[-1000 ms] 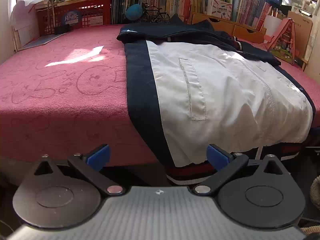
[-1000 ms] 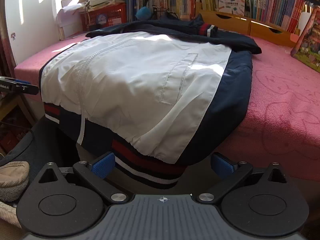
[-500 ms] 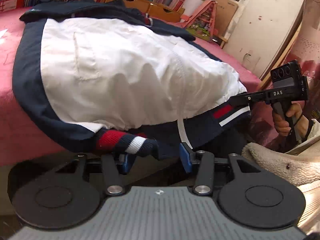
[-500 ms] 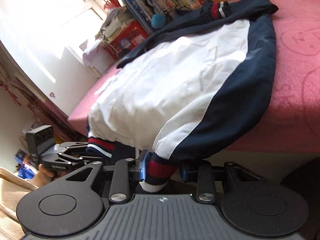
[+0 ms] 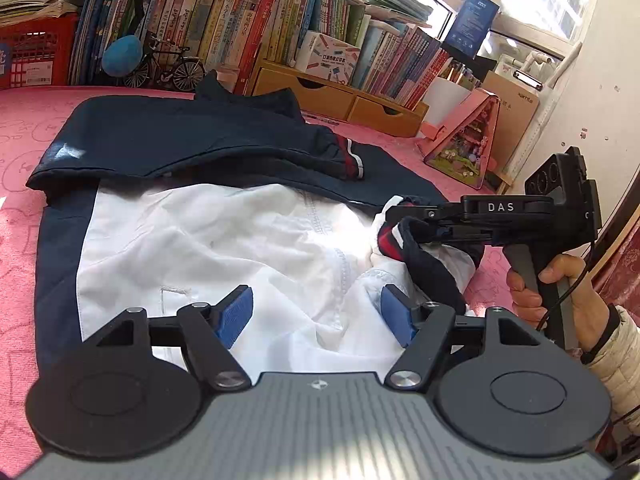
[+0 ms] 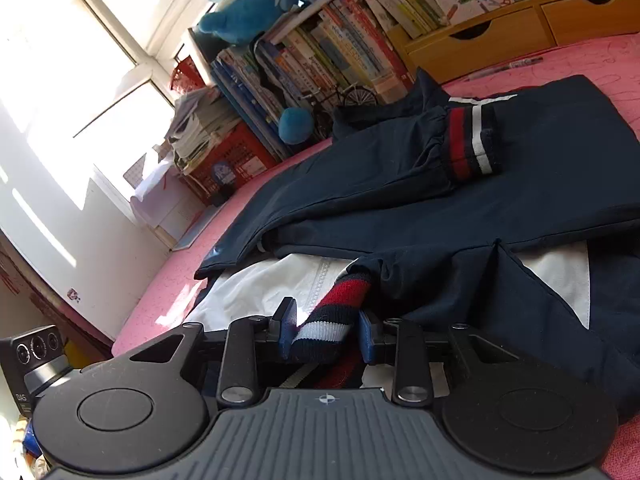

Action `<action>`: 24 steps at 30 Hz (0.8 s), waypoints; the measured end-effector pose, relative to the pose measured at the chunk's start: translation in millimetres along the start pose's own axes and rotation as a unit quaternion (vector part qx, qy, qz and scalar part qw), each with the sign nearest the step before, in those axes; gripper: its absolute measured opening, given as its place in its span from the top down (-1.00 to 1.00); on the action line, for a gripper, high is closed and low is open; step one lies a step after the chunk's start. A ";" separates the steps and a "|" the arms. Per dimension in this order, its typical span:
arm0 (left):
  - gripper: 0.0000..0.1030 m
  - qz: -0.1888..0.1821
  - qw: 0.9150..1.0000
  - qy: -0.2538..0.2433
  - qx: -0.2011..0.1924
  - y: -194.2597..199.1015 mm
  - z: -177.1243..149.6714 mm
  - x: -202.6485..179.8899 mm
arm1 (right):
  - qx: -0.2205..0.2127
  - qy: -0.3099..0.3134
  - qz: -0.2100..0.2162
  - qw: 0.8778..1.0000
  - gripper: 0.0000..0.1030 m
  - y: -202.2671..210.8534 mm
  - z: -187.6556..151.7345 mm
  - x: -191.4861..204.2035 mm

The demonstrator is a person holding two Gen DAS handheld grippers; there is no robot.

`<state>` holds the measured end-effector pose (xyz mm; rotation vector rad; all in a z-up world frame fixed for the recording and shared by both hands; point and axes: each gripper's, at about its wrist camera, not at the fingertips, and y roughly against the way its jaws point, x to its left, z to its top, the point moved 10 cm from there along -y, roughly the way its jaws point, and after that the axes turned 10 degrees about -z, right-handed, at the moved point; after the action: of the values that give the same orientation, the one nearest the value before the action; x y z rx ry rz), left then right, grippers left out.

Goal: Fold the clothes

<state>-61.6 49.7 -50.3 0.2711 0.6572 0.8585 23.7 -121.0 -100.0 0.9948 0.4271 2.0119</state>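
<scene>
A navy and white jacket [image 5: 224, 248] lies on the pink bed cover [image 5: 24, 120], its navy sleeves folded across the top with a striped cuff [image 5: 349, 159] showing. The bottom part is bunched up over the white front. My left gripper [image 5: 316, 316] hovers just over the rumpled white fabric; its jaws are opening, and cloth lies under the gap without being pinched. My right gripper [image 6: 326, 326] is shut on the red, white and navy striped hem [image 6: 332, 316]. The left wrist view also shows that gripper [image 5: 404, 226] at the right, held by a hand [image 5: 560, 292], with the hem [image 5: 390, 240] in it.
Along the far side of the bed stand a bookshelf [image 5: 248, 20], wooden drawers [image 5: 320, 92], a red crate [image 5: 28, 56], a toy bicycle [image 5: 172, 66] and a blue plush ball [image 5: 122, 56]. A pink house-shaped box [image 5: 468, 140] sits at the back right, and a white wall [image 6: 60, 208] borders the left.
Both grippers closed on the striped hem at the bed's edge and carried it up over the jacket. The left has since let go and spread its jaws; the right still holds the hem.
</scene>
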 end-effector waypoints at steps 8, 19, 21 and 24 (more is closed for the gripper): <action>-0.93 -0.051 0.981 -0.184 0.017 42.5 -23.8 -88.5 | 0.017 -0.020 -0.021 0.999 0.35 -22.3 8.4 -2.6; 0.41 0.054 0.986 -0.124 0.095 -7.0 -38.1 -41.4 | -0.006 -0.045 -0.002 0.999 -0.02 -8.5 14.0 -14.8; 0.50 0.035 0.994 -0.072 0.068 0.4 -11.7 -26.2 | -0.035 -0.008 -0.014 0.999 -0.47 6.5 16.3 -10.6; 0.52 0.071 0.995 -0.068 0.028 2.5 31.9 -1.2 | -0.096 0.057 -0.047 0.993 -0.77 37.5 22.7 -6.9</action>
<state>-43.5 51.5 -24.0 0.4277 0.5400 0.9500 23.7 -150.2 -66.6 0.7304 0.3282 1.9885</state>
